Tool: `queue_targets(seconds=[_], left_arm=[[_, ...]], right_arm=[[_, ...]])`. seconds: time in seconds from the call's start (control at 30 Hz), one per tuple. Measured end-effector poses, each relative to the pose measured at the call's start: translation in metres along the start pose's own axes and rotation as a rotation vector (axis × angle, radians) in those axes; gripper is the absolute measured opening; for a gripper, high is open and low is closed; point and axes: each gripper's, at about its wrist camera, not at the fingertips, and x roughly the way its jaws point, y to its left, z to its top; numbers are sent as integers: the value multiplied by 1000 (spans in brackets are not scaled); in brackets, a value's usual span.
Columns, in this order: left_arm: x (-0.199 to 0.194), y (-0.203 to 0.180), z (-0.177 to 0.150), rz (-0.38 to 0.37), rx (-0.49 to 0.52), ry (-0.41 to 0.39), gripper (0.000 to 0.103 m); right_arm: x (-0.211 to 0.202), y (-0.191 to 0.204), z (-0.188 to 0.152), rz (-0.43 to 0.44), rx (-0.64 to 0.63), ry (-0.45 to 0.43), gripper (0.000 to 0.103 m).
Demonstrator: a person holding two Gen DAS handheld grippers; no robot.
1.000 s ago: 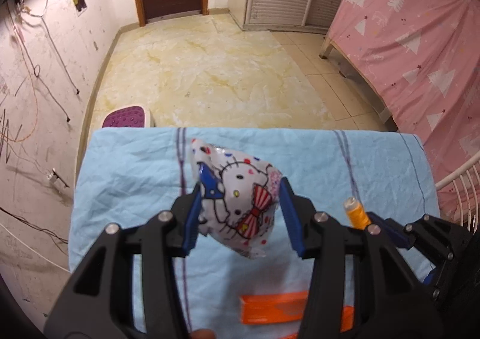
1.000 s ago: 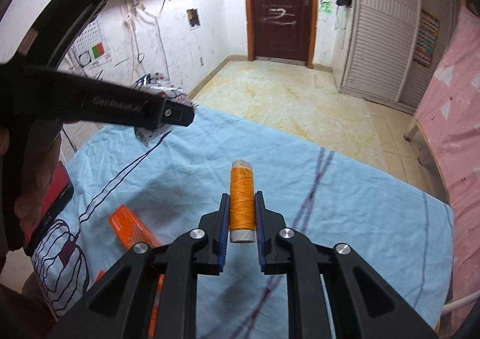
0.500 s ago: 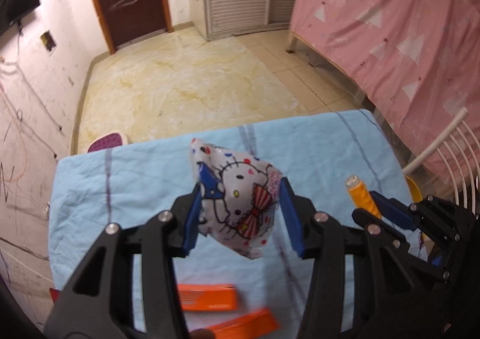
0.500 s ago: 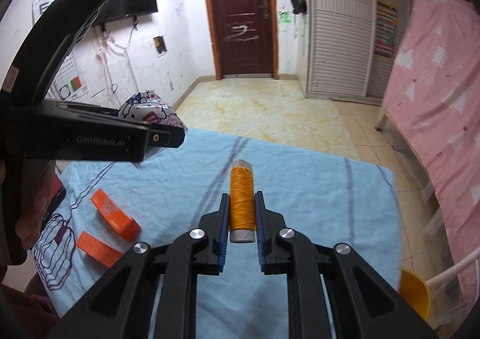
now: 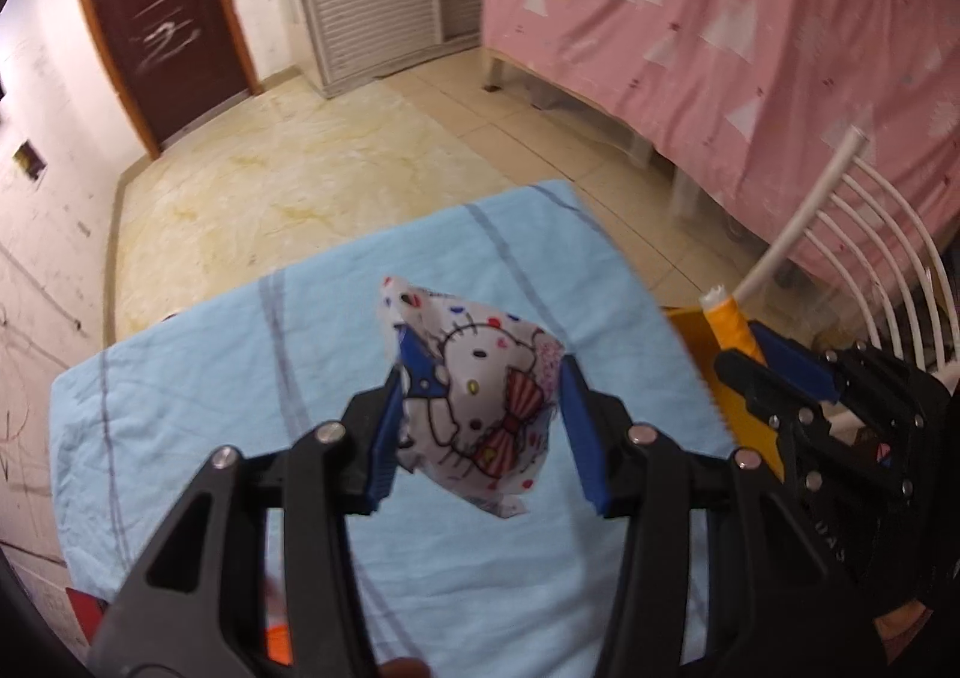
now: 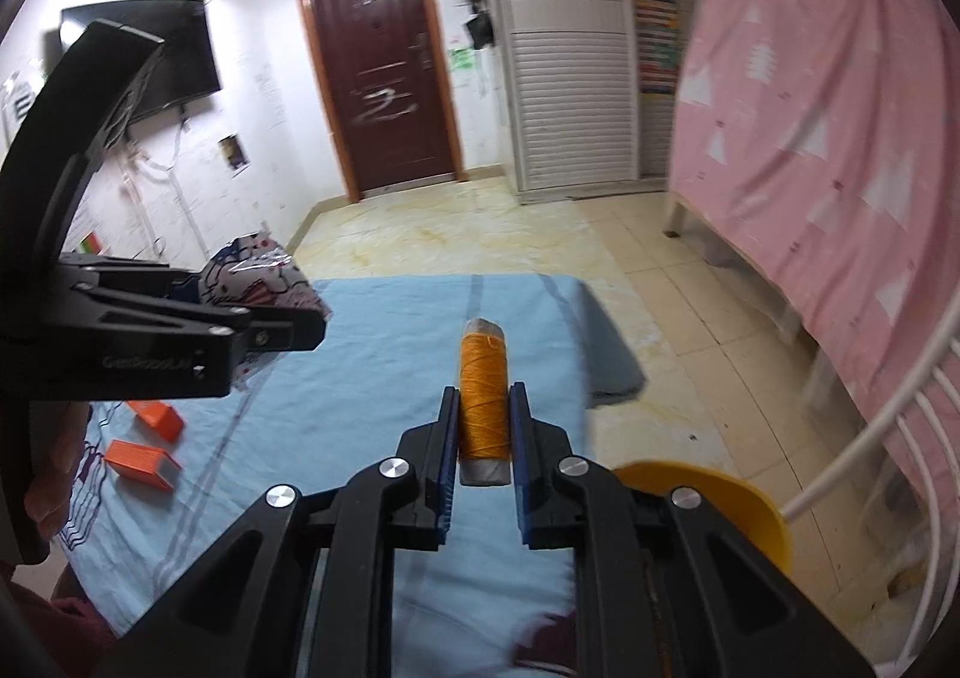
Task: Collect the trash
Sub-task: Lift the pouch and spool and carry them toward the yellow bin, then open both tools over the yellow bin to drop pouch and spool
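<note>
Blue fingers (image 5: 573, 426) pinch wrapper (image 5: 480, 402); others (image 6: 521, 426) clamp spool (image 6: 483, 402).

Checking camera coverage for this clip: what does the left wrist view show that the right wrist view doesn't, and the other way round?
Only the left wrist view shows the printed face of the cartoon wrapper, gripped between the left gripper pads.

Only the right wrist view shows the wall television, two orange blocks on the cloth, and the thread spool clamped in the right gripper head on.

Both show the blue cloth, brown door, pink curtain, yellow bin, and each other's gripper.
</note>
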Motion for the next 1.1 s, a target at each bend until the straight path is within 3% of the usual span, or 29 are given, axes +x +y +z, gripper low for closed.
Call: queue_targets(seconds=[0.4, 0.8, 0.87, 0.93, 1.03, 1.1], left_arm=[[25, -101, 7, -97, 95, 36, 46], [55, -157, 8, -179, 120, 92, 47], [57, -159, 8, -189, 113, 98, 61], [56, -160, 8, -197, 104, 93, 67], [55, -158, 7, -194, 104, 90, 68], [52, -152, 7, -197, 92, 87, 68]], right_arm=[[-12, -102, -48, -99, 177, 8, 9], [5, -145, -84, -93, 306, 46, 10], [6, -147, -86, -95, 317, 48, 10], [6, -148, -87, -96, 325, 48, 11], [5, -149, -87, -104, 330, 50, 22], [4, -149, -86, -108, 331, 44, 53]])
